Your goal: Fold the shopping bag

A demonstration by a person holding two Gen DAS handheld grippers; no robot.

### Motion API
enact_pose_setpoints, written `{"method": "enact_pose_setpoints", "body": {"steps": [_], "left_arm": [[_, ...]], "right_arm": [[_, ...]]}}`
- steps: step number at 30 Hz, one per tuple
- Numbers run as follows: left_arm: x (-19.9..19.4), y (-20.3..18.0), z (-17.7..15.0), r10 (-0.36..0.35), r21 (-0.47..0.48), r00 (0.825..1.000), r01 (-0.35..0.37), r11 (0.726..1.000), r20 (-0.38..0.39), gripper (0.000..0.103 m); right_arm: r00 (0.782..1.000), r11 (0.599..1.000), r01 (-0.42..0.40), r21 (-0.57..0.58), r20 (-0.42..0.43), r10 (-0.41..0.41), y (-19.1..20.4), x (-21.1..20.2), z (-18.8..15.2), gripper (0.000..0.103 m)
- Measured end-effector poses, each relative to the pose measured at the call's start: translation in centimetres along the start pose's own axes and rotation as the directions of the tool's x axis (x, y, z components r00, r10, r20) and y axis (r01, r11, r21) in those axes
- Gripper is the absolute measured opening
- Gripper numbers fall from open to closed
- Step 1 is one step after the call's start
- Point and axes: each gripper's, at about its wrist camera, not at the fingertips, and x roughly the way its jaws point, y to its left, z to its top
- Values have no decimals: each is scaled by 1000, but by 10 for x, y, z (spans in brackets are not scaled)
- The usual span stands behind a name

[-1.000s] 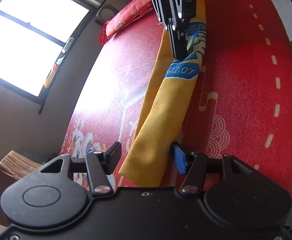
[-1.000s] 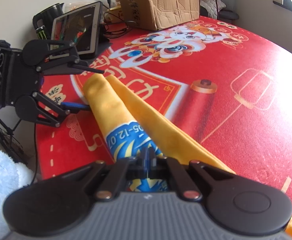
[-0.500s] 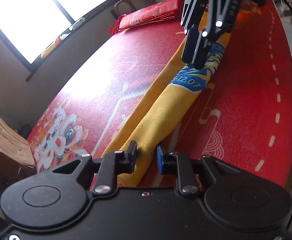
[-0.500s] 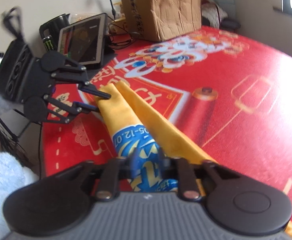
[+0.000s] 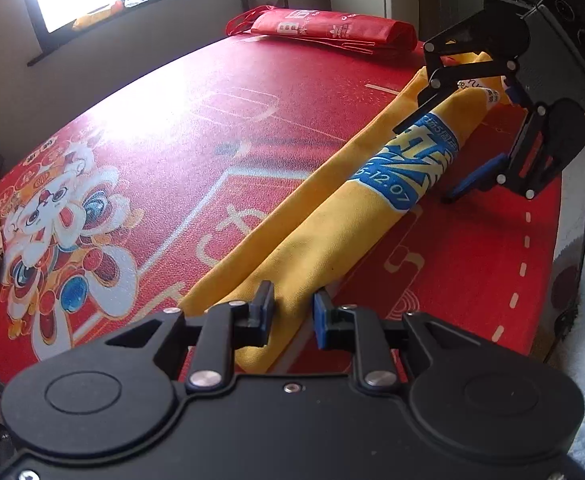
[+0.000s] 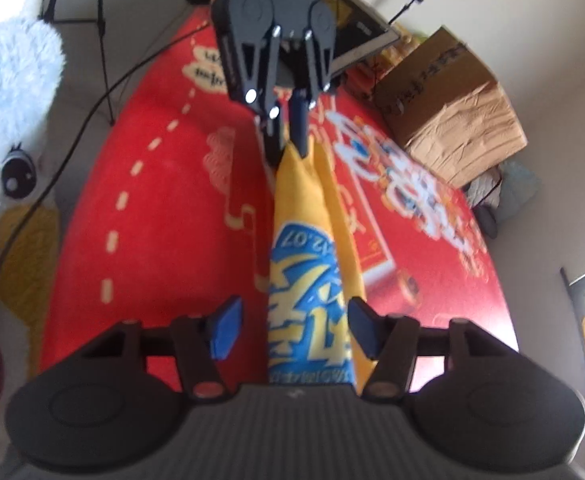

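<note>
I have the red printed surface (image 5: 212, 128) under both cameras, and the yellow shopping bag (image 5: 332, 216) lies on it as a long narrow strip, already gathered lengthwise into two parallel ridges with a blue printed band (image 5: 404, 168) partway along. A second bag, red and folded (image 5: 332, 30), sits at the far edge, well apart, and a cardboard box (image 6: 452, 104) stands at the far right in the right wrist view.

The strip's long axis runs straight from one gripper to the other. My left gripper (image 5: 292, 314) is at the near end of the strip and clenched on it, the yellow cloth pinched between its pads. My right gripper (image 6: 292, 328) is at the opposite end, released: its blue pads (image 6: 224, 330) stand wide on either side of the printed band with the cloth lying between them, not touching.

I judge that the coming move turns on that axis: with the bag lying end to end between the grippers, a crosswise fold would carry one end along the strip's length toward the other.
</note>
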Motion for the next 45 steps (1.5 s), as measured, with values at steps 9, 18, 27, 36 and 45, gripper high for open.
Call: {"method": "enact_pose_setpoints", "body": {"steps": [9,18,27,36,45], "left_arm": [[-16,-10,-3,-111,-6,993,111,994,-44,23],[-37,-38,-4,-46,44,999,46,998,10,26],[-27,3,5,-72,-150,997,77,986,37,30],[-12,32,8,-91,-365,994,104,925,53,44],[2,39,10,-31,-471,999,35,881,16,56]], "right_arm": [[983,942,-178,285,15,181,-26,-9,0,11],[897,693,-400,599,100,431,-68,1,-32,12],[794,327,-456,828,212,570,-113,36,-62,12],[739,184,-464,866,264,620,-125,43,-79,11],[750,207,-461,863,254,611,-125,37,-80,12]]}}
